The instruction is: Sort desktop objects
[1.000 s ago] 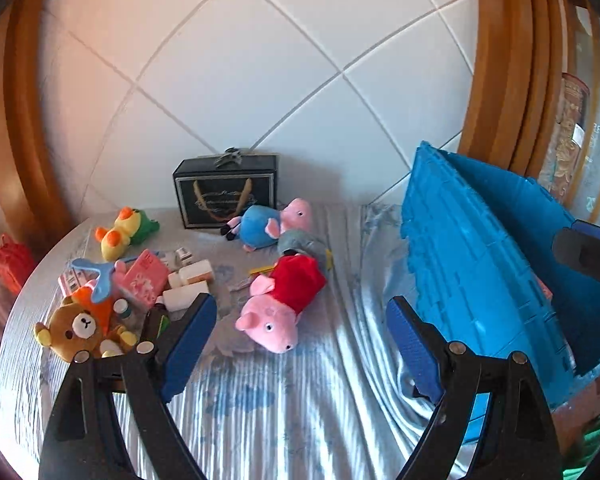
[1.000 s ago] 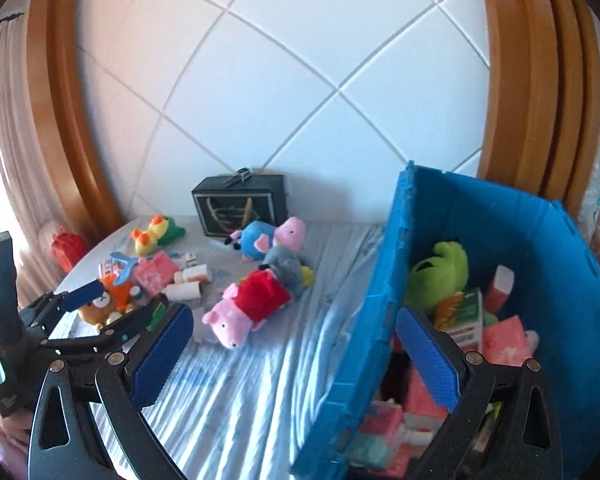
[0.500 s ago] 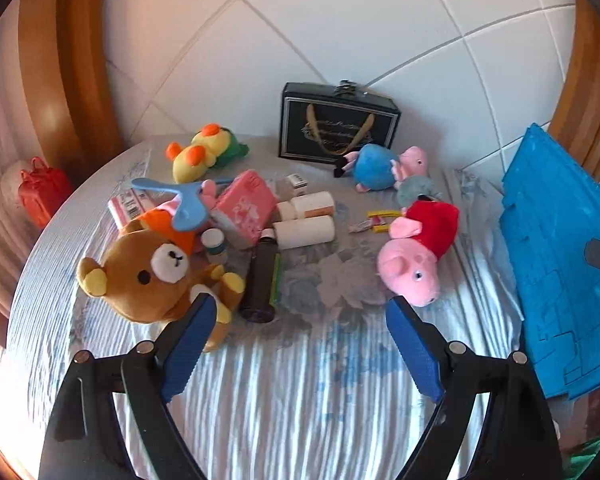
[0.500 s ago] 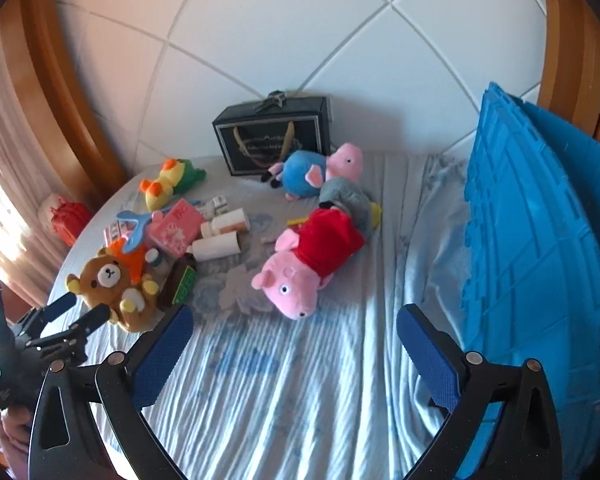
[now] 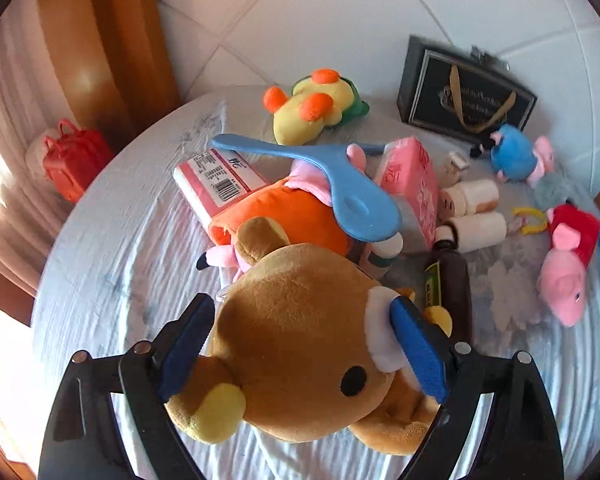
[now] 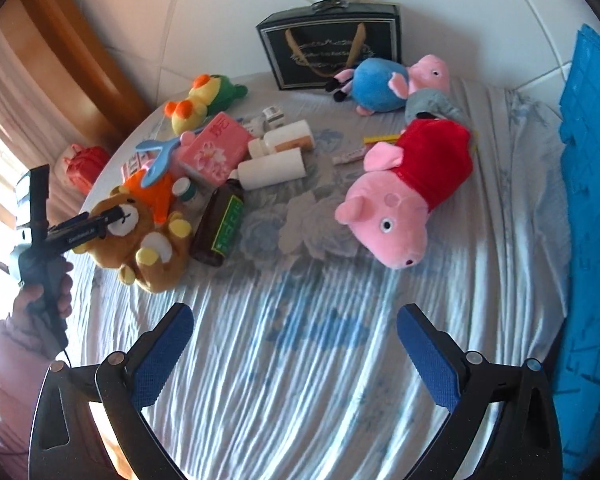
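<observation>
Left gripper (image 5: 300,336) straddled the brown bear plush's (image 5: 300,344) head, jaws opening; right pad looked to be touching the white muzzle, left pad apart, so no grip. Bear lay at the left of the clutter on the cloth-covered surface (image 6: 300,360), beside the brown bottle (image 6: 220,224) and orange plush (image 5: 284,212). Right gripper (image 6: 296,352) hovered over bare cloth, jaws released, empty. Pink pig plush (image 6: 404,200) lay right, near the blue crate (image 6: 592,200).
</observation>
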